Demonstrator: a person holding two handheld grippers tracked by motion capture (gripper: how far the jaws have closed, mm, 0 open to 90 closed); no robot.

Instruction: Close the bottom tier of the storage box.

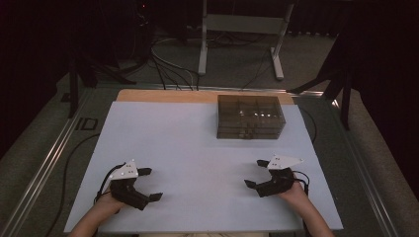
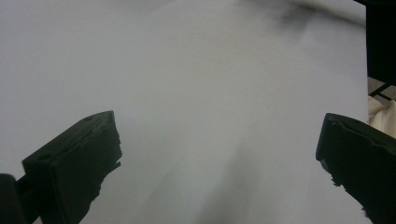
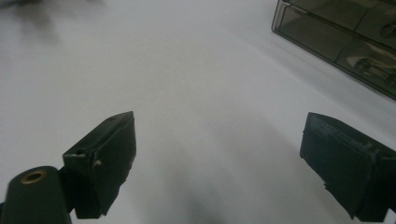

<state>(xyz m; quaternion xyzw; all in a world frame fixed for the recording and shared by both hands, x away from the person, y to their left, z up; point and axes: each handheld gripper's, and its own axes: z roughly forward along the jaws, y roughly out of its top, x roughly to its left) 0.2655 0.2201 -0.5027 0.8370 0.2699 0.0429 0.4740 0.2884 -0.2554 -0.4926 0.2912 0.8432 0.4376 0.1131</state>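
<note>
Left tool (image 1: 149, 184) and right tool (image 1: 256, 173): jaws apart, empty. Smoky transparent compartmented plastic box (image 1: 251, 116) at 1 o'clock on white table (image 1: 188, 148); contents indistinct.

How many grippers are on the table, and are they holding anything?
2. The left gripper is at the near left of the white table, jaws open and empty. The right gripper is at the near right, open and empty, with the smoky compartment box beyond it.

Your left gripper (image 2: 219, 163) is holding its two black fingers (image 2: 74, 172) wide apart, with nothing lying between them. Beneath and ahead of the fingers, the white table (image 2: 196, 79) is stretching away. Beyond the finger on the right, the table's edge is showing, with something dark and a pale cloth (image 2: 383, 114) past it.
</note>
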